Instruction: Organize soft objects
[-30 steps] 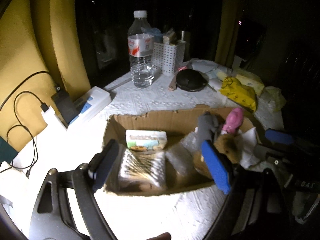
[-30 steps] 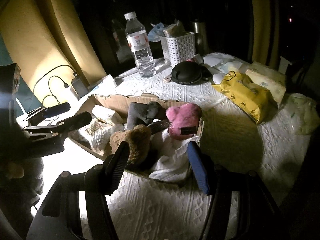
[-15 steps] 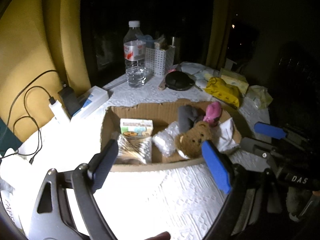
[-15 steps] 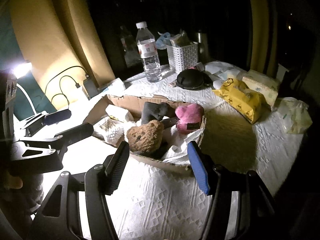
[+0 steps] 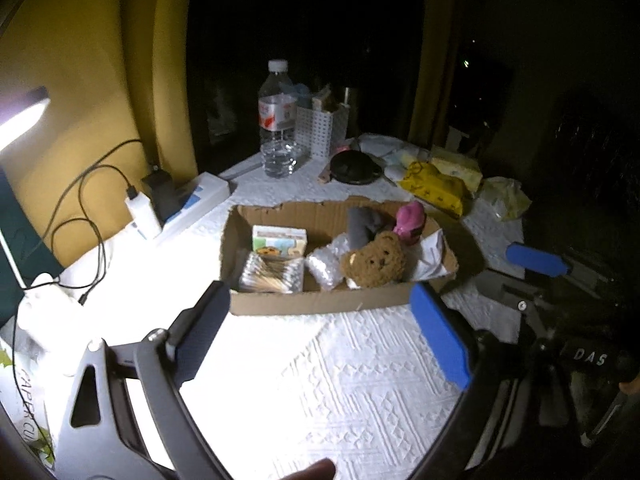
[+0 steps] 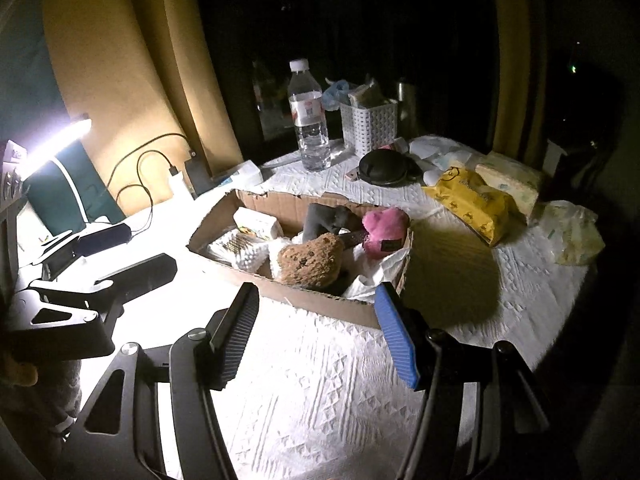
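Note:
An open cardboard box (image 5: pixel 320 304) sits on the white tablecloth. Inside lie a brown teddy bear (image 5: pixel 374 260), a pink plush (image 5: pixel 410 218), a grey soft piece (image 5: pixel 362 226), a white cloth (image 5: pixel 430 256), a cotton swab pack (image 5: pixel 272 276) and a small carton (image 5: pixel 279 242). My left gripper (image 5: pixel 320 332) hovers before the box's front wall, its jaws opening with nothing between them. My right gripper (image 6: pixel 316 340) stands open and empty, short of the box (image 6: pixel 320 304) near the bear (image 6: pixel 310 258) and pink plush (image 6: pixel 386 228).
Behind the box stand a water bottle (image 5: pixel 278 120), a white basket (image 5: pixel 320 128) and a black round case (image 5: pixel 354 166). A yellow wipes pack (image 5: pixel 434 186) and tissue packs lie at the right. A power strip (image 5: pixel 188 204) with cables and a bright lamp (image 6: pixel 56 144) are on the left.
Both grippers have drawn back and upward from the box, which now looks smaller and farther off. The left jaws stand a little wider. The box's contents have not moved.

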{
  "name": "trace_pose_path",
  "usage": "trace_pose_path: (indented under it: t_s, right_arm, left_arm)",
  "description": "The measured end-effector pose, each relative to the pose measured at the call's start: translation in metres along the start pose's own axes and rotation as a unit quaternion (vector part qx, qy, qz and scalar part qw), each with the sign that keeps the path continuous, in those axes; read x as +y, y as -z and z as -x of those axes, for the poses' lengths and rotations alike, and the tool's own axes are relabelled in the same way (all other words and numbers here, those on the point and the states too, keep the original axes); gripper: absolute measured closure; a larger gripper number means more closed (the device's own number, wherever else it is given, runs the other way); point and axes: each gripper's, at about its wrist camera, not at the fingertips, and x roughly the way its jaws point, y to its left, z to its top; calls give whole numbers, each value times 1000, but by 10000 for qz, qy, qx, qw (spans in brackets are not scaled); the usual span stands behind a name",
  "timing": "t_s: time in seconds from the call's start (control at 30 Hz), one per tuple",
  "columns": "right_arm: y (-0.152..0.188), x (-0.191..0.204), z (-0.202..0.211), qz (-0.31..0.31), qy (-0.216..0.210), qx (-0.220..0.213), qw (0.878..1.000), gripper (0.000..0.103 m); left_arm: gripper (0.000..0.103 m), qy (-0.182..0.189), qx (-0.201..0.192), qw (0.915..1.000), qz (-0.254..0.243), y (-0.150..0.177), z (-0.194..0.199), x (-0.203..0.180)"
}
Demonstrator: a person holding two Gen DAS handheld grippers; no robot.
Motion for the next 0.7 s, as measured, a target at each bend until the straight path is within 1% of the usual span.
trace_pose_path:
  t_s: [0.23,0.47,0.7]
  right_arm:
    - [2,8,24,-19,151,-121,9998,40]
    - [4,19,53,-85,287,-339,9990,40]
    - [1,33,76,-64,448,-500,9977,39]
  left_arm:
    - [10,67,-263,9996,-81,1,33,-4]
    - [10,155,-509,9985,-144,-4,65,-5]
    - [10,223,-577,9979,-212,-5,88,-6]
